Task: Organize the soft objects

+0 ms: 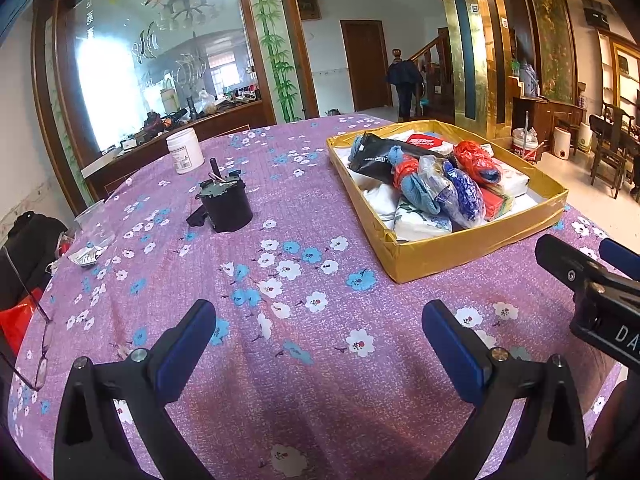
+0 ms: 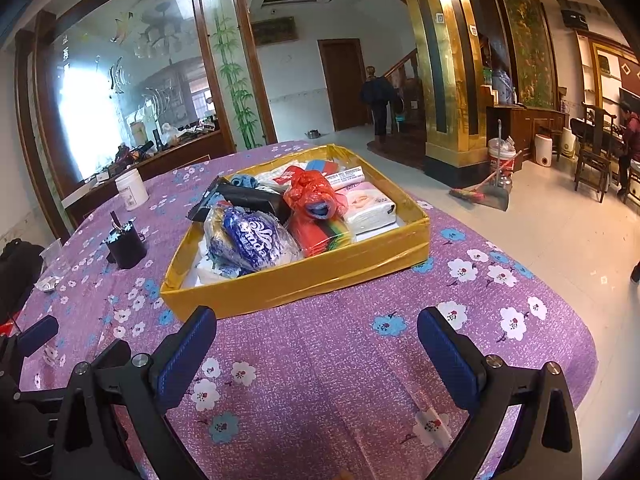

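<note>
A shallow gold box (image 1: 472, 248) (image 2: 304, 280) stands on the purple flowered tablecloth (image 1: 304, 360) (image 2: 340, 372), filled with soft goods. In it lie a black pouch (image 1: 384, 156) (image 2: 248, 198), a red bag (image 1: 474, 158) (image 2: 314, 192), a clear bag with blue print (image 1: 460, 192) (image 2: 250, 240), a blue cloth (image 1: 418, 188) and tissue packs (image 1: 420, 222) (image 2: 368, 208). My left gripper (image 1: 318, 330) is open over bare cloth, near-left of the box. My right gripper (image 2: 316, 336) is open just before the box's near wall; it also shows in the left wrist view as the right gripper (image 1: 600, 280).
A black pot (image 1: 228, 204) (image 2: 126, 246) and a white jar (image 1: 184, 150) (image 2: 131, 190) stand on the table's left part. Glasses (image 1: 36, 344) and foil scraps (image 1: 86, 256) lie at the left edge. A broom and dustpan (image 2: 486, 194) rest on the floor; people are in the room behind.
</note>
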`<state>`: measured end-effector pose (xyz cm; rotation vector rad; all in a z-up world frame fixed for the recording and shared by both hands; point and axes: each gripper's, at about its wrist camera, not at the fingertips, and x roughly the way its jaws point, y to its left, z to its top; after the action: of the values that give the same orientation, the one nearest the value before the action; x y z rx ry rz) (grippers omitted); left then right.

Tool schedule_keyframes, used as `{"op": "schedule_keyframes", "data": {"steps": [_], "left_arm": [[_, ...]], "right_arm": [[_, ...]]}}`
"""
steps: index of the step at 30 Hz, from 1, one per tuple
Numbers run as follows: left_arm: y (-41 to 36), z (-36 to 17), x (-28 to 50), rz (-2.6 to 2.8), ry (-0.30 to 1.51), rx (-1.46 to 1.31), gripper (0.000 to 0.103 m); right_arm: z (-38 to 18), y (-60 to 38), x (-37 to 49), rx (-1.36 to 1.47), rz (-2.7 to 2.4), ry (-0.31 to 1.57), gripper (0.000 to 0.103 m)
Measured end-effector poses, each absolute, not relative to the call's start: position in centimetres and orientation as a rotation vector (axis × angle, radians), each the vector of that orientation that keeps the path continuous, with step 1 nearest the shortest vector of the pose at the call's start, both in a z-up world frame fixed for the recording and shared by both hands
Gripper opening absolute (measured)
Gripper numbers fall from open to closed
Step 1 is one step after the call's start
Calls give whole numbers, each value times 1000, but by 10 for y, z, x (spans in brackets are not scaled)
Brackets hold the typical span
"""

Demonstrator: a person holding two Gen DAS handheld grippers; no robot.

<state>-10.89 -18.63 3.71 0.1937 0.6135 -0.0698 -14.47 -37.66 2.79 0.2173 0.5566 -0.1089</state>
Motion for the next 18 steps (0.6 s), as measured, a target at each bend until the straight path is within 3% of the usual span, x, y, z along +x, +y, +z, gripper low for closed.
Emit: {"op": "schedule_keyframes", "data": {"steps": [18], "left_arm": [[-187, 36, -109, -75, 617, 202, 103]], "right_arm": [[22, -376, -140, 212, -104, 577, 102]]}}
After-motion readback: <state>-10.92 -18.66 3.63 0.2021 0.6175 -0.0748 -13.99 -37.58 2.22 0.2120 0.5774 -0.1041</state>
